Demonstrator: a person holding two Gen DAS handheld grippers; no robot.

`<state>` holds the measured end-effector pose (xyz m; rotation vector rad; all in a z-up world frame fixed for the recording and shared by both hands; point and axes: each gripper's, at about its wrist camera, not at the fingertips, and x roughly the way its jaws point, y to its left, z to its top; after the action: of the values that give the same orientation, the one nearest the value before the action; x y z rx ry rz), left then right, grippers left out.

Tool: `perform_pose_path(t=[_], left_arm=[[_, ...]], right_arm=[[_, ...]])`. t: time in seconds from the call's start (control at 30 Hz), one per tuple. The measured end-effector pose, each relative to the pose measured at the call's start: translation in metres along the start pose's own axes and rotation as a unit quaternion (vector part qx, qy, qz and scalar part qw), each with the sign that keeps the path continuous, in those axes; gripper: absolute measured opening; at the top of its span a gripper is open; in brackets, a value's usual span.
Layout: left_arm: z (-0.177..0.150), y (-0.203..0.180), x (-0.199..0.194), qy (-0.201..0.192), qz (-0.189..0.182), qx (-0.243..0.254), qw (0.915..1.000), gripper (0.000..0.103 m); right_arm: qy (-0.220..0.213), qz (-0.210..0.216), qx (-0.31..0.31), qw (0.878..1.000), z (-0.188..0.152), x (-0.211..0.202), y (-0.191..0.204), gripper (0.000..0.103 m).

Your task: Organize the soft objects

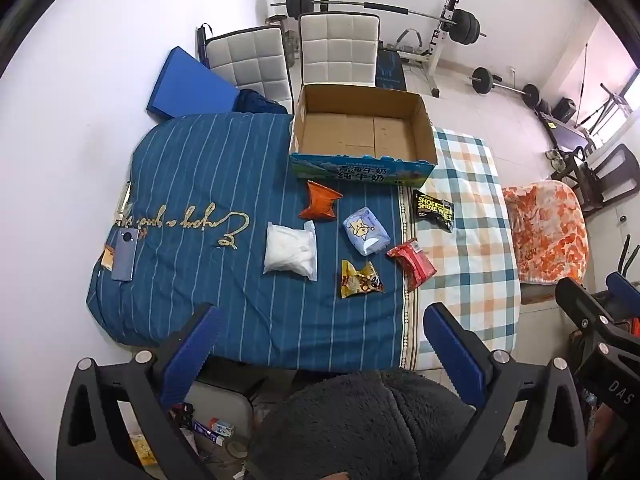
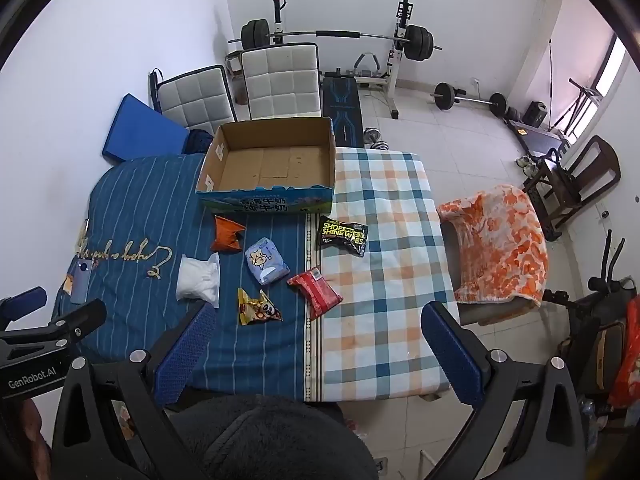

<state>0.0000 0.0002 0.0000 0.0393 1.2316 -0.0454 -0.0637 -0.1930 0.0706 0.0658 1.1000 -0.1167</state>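
Several soft packets lie on the cloth-covered table in front of an empty cardboard box (image 1: 362,128) (image 2: 272,160): an orange packet (image 1: 319,201) (image 2: 227,233), a white bag (image 1: 290,251) (image 2: 199,279), a light blue tissue pack (image 1: 366,231) (image 2: 267,266), a yellow snack packet (image 1: 360,280) (image 2: 258,307), a red packet (image 1: 412,264) (image 2: 316,294) and a black wipes pack (image 1: 434,210) (image 2: 343,235). My left gripper (image 1: 320,340) and right gripper (image 2: 316,340) are both open and empty, held high above the table's near edge.
A phone (image 1: 125,254) (image 2: 82,280) lies at the table's left end. Two white chairs (image 1: 338,52) stand behind the box. An orange blanket (image 2: 498,244) covers a seat on the right. Weight equipment (image 2: 336,40) fills the far room. A dark fleece sleeve (image 1: 372,424) is below.
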Motion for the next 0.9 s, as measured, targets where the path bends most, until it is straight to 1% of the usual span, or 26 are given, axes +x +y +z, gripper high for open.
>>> perform_pose_path(t=[0.03, 0.07, 0.1, 0.33, 0.47, 0.63, 0.9], left_arm=[[0.000, 0.000, 0.000, 0.000, -0.001, 0.000, 1.0000, 0.103], [0.000, 0.000, 0.000, 0.000, -0.005, -0.002, 1.0000, 0.103], [0.000, 0.000, 0.000, 0.001, -0.005, -0.001, 1.0000, 0.103], [-0.001, -0.003, 0.001, 0.004, -0.010, 0.000, 0.9999, 0.103], [-0.005, -0.003, -0.004, -0.002, -0.008, -0.001, 1.0000, 0.103], [-0.002, -0.002, -0.004, 0.002, -0.010, 0.002, 0.9999, 0.103], [-0.003, -0.004, -0.011, -0.011, -0.005, 0.000, 0.9999, 0.103]], right_arm=[[-0.001, 0.002, 0.000, 1.000, 0.000, 0.000, 0.001, 0.103], [0.004, 0.014, 0.007, 1.000, 0.000, 0.000, 0.000, 0.103], [0.004, 0.014, 0.007, 1.000, 0.000, 0.000, 0.000, 0.103], [0.004, 0.005, 0.007, 1.000, -0.009, 0.002, -0.002, 0.103], [0.004, 0.002, 0.008, 1.000, -0.007, -0.001, -0.004, 0.103], [0.003, 0.004, 0.010, 1.000, -0.009, -0.001, -0.004, 0.103], [-0.006, 0.001, 0.016, 1.000, -0.007, -0.011, -0.003, 0.103]])
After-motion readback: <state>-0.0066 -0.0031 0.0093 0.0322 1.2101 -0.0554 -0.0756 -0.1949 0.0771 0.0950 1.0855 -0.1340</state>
